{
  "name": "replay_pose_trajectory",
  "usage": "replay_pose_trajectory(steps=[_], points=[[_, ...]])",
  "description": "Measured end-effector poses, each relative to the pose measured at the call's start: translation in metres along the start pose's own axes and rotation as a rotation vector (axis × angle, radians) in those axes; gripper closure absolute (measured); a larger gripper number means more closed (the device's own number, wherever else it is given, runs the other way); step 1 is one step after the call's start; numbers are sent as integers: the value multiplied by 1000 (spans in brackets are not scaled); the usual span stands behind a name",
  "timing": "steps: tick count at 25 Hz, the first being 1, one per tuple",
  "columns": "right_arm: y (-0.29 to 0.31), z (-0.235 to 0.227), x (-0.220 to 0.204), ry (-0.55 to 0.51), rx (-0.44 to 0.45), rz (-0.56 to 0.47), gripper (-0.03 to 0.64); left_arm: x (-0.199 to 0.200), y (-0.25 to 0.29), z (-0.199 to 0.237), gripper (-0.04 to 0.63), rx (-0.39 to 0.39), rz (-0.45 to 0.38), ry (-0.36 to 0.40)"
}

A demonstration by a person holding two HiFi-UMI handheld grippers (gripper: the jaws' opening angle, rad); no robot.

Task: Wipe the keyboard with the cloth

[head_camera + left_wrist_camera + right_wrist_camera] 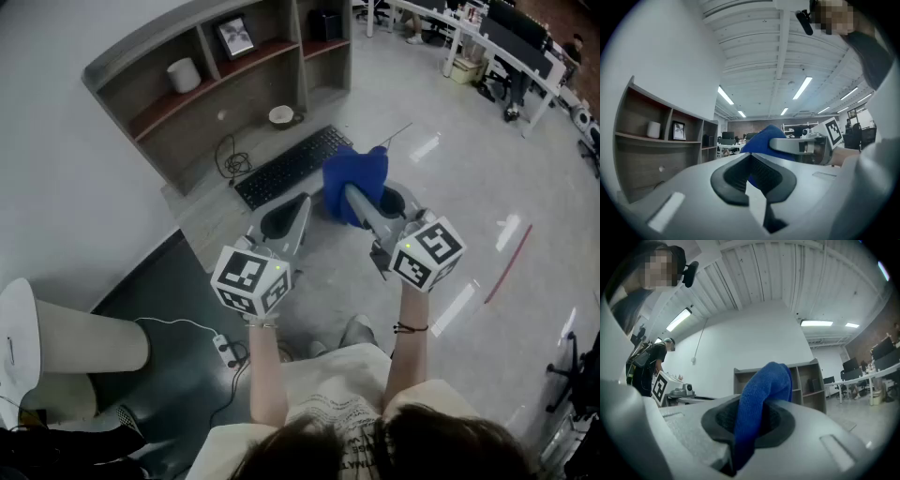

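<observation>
A black keyboard point(291, 167) lies on the grey desk point(211, 211) below the shelves. My right gripper point(364, 202) is shut on a blue cloth point(355, 181), held in the air just right of the keyboard's near end. In the right gripper view the cloth point(761, 392) stands up out of the shut jaws point(752, 423). My left gripper point(286, 218) hovers beside it, near the desk's front edge, shut with nothing in it. The left gripper view point(757, 178) shows the cloth point(761, 138) and the right gripper point(806, 146) just beyond it.
A wooden shelf unit point(216, 89) behind the desk holds a white cylinder point(185, 73) and a picture frame point(234, 37). A small bowl point(280, 115) and a coiled cable point(234, 159) sit near the keyboard. A white bin point(70, 342) and a power strip point(225, 349) are at lower left.
</observation>
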State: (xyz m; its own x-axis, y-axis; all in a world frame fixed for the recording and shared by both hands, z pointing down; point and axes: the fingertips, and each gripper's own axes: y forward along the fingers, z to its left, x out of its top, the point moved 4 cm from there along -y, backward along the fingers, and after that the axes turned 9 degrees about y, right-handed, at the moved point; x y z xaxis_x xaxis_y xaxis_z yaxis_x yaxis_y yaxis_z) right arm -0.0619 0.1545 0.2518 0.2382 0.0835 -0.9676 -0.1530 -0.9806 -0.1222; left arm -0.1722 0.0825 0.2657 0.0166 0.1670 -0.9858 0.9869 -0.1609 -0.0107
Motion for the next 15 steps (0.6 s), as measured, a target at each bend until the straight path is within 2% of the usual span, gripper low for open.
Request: replay_pose_trajectory(steps=[15], points=[[-5, -35, 0, 30, -23, 5, 558, -9, 24, 2, 591, -8, 19, -25]])
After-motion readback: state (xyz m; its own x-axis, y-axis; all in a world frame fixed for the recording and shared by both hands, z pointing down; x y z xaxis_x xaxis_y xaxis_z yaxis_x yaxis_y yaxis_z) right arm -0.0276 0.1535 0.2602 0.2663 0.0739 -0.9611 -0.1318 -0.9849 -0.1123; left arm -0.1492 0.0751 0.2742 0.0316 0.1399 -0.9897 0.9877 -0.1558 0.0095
